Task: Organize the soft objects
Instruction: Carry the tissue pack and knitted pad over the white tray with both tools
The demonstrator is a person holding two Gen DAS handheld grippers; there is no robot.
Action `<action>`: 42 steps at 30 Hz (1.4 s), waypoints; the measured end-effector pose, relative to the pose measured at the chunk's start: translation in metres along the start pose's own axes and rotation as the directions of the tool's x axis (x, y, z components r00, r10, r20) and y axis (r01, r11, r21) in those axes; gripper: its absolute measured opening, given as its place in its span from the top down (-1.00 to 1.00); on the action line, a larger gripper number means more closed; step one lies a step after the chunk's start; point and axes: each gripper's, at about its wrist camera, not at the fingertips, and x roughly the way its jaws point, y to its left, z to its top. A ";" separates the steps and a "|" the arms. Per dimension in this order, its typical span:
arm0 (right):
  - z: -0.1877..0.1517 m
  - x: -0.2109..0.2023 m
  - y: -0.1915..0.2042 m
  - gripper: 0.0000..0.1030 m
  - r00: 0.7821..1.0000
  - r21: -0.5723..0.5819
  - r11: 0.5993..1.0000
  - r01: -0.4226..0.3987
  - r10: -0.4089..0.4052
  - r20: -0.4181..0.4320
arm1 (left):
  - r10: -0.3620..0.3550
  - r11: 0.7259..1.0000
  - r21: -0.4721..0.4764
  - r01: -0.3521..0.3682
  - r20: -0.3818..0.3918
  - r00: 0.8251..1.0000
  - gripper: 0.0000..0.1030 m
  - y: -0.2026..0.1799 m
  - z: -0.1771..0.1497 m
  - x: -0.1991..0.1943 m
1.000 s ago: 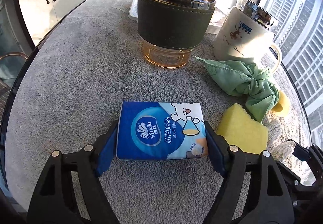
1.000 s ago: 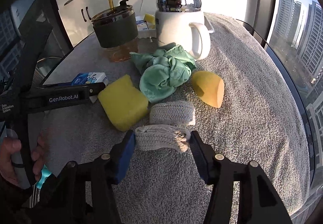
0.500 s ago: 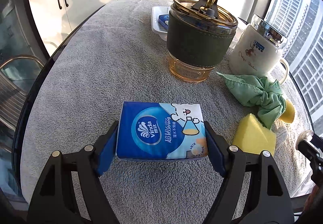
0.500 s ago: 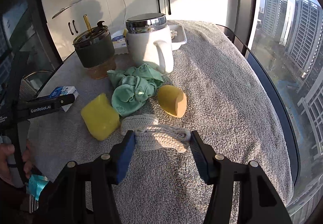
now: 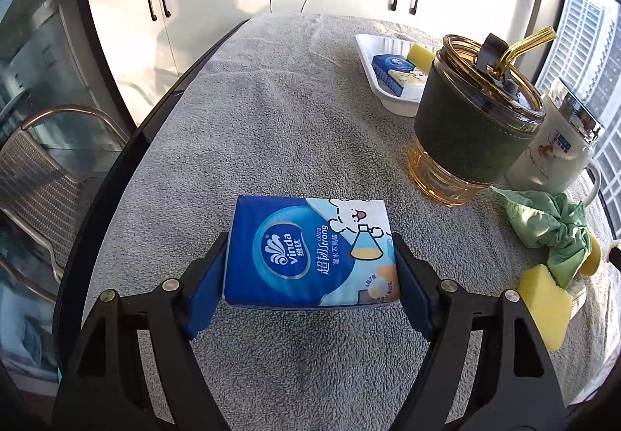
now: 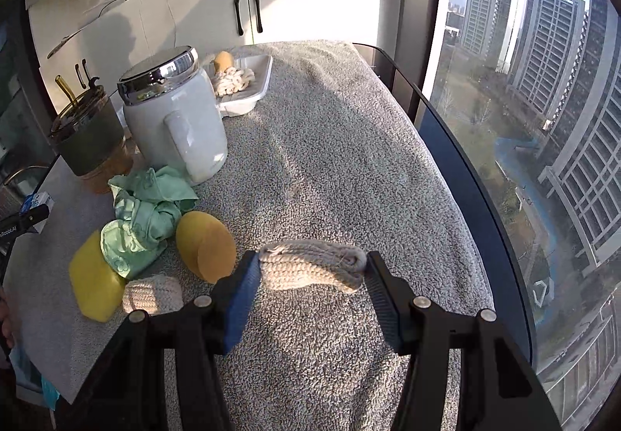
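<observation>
My left gripper (image 5: 309, 271) is shut on a blue Vinda tissue pack (image 5: 310, 250), held above the grey towel-covered table (image 5: 271, 120). My right gripper (image 6: 310, 275) is shut on a beige knitted cloth roll (image 6: 312, 270), lifted over the table. On the table lie a second knitted roll (image 6: 153, 293), a yellow sponge (image 6: 93, 281), a green cloth (image 6: 145, 217) and an orange sponge (image 6: 205, 246). A white tray (image 5: 368, 60) at the back holds a tissue pack (image 5: 392, 72) and a yellow sponge (image 5: 421, 52); the right wrist view shows a knitted piece (image 6: 233, 79) in the tray (image 6: 256, 89).
A dark-sleeved glass tumbler (image 5: 473, 128) with a gold straw and a white lidded mug (image 6: 174, 112) stand between the loose items and the tray. The table's right edge (image 6: 465, 167) borders a window. A metal chair (image 5: 46, 167) stands left of the table.
Both grippers have risen and pulled back with their loads; the tissue pack and the knitted roll are lifted off the table, and the tray at the back has come into view.
</observation>
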 end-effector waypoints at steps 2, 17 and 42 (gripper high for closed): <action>0.006 0.003 -0.002 -0.13 1.000 -0.001 1.000 0.004 -0.004 0.003 | 0.009 1.000 -0.005 -0.009 0.002 1.000 -0.47 0.004 0.005 0.004; 0.066 0.041 -0.002 -0.13 0.999 -0.041 0.999 0.026 -0.025 0.024 | 0.067 0.998 0.001 -0.068 0.019 0.998 -0.48 0.021 0.051 0.039; 0.186 0.127 0.016 -0.13 0.999 -0.098 0.994 -0.040 0.041 0.013 | 0.040 0.991 0.126 -0.048 0.064 0.997 -0.48 -0.001 0.178 0.125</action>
